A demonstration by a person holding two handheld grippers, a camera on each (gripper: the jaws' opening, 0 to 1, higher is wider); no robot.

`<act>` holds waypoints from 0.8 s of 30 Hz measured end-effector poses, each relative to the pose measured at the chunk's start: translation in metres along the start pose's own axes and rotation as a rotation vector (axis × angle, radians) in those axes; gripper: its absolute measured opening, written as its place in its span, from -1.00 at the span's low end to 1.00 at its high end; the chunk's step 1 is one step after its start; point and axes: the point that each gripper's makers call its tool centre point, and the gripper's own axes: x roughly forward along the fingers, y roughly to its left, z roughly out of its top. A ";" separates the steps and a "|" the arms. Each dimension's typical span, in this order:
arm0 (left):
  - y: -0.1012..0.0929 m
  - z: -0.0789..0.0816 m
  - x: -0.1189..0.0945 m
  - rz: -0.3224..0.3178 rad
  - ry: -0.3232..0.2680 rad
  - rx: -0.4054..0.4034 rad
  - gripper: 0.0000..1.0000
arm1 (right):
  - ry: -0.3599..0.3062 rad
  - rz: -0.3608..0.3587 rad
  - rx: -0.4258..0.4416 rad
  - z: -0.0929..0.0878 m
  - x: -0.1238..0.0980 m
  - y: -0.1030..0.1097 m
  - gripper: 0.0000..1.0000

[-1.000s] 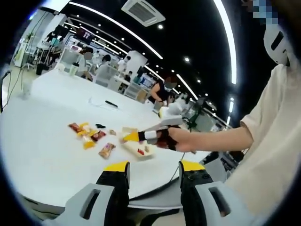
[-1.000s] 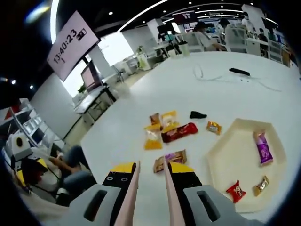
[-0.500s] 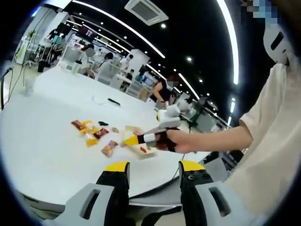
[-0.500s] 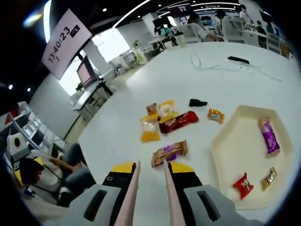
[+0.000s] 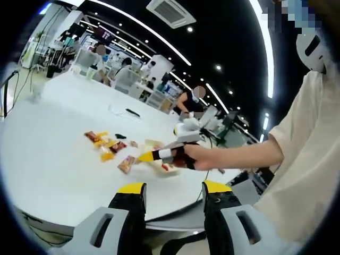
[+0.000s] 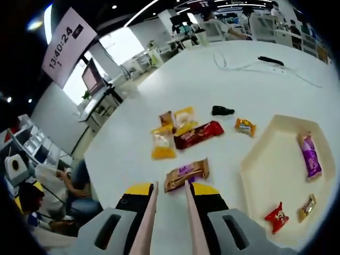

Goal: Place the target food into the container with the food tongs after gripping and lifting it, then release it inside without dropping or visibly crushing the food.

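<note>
In the right gripper view, the yellow packet lies furthest left in the spread of snacks on the white bench, with the red-brown bar just right of it. Nearer, the brown wrapped bar lies just beyond the tips of the food tongs, and is judged the target food. The tongs are held in the right tool, which is clenched on them; the two blades stand slightly apart with nothing between them. To the right sits the cream container, already holding a purple packet, a red sweet and a gold sweet.

The blades should be brought down astride the bar's narrow width and closed only until the wrapper is held, then lifted level.

In the left gripper view, the left tool is held released and idle, well back from the bench.
</note>
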 end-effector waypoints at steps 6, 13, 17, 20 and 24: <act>0.003 -0.002 0.000 0.006 0.001 -0.017 -0.17 | 0.012 -0.012 0.008 0.001 0.006 -0.007 -0.47; 0.005 -0.001 0.003 0.007 -0.002 -0.027 -0.17 | 0.015 -0.023 0.010 0.007 0.009 -0.009 -0.47; 0.007 -0.002 0.003 0.009 0.000 -0.035 -0.17 | 0.018 -0.022 0.001 0.011 0.011 -0.008 -0.47; 0.008 -0.004 0.003 0.012 -0.001 -0.045 -0.18 | 0.023 -0.022 -0.018 0.013 0.012 -0.007 -0.47; 0.008 -0.005 0.003 0.013 0.001 -0.050 -0.18 | 0.025 -0.019 -0.030 0.015 0.014 -0.006 -0.47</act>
